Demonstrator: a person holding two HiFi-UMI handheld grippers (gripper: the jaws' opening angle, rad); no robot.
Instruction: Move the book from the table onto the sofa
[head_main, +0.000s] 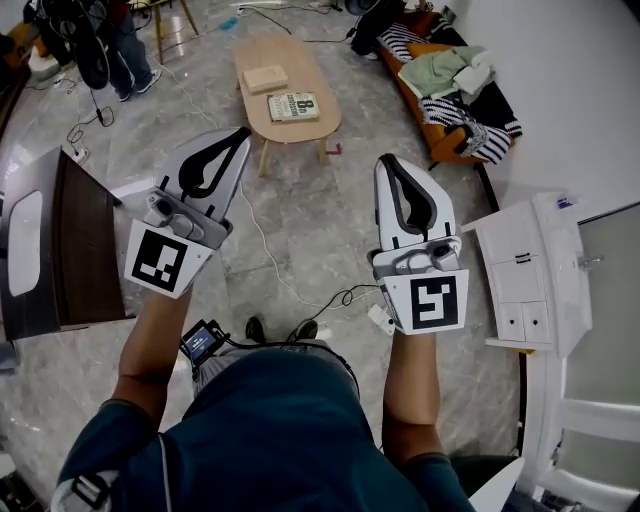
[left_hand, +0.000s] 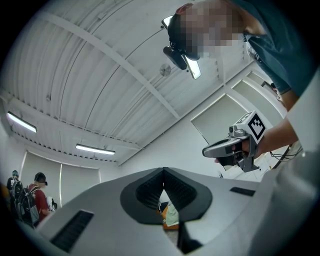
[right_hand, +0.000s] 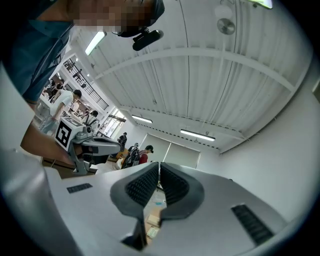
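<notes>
Two flat things lie on the table (head_main: 300, 55) in the upper middle of the head view: the book (head_main: 293, 106), with a printed cover, near the table's closer end, and a tan block (head_main: 265, 78) just up and left of it, not touching. The book's long side runs roughly across the frame, tilted a little. The sofa (head_main: 445, 152) stands to the table's right, in the upper right, heaped with clothes (head_main: 445, 70), with bare floor between the two. Both grippers are held up well short of the table and point toward it. The book lies ahead of them, up and right of the left gripper (head_main: 240, 135) and up and left of the right gripper (head_main: 385, 160). In the picture the left tip is the nearer of the two, though neither is close. Each gripper's own view shows its jaws pressed together with nothing between them, so both are empty. The next move, I judge, calls for closing in on the table and opening one pair of jaws to take the book across its short side.
</notes>
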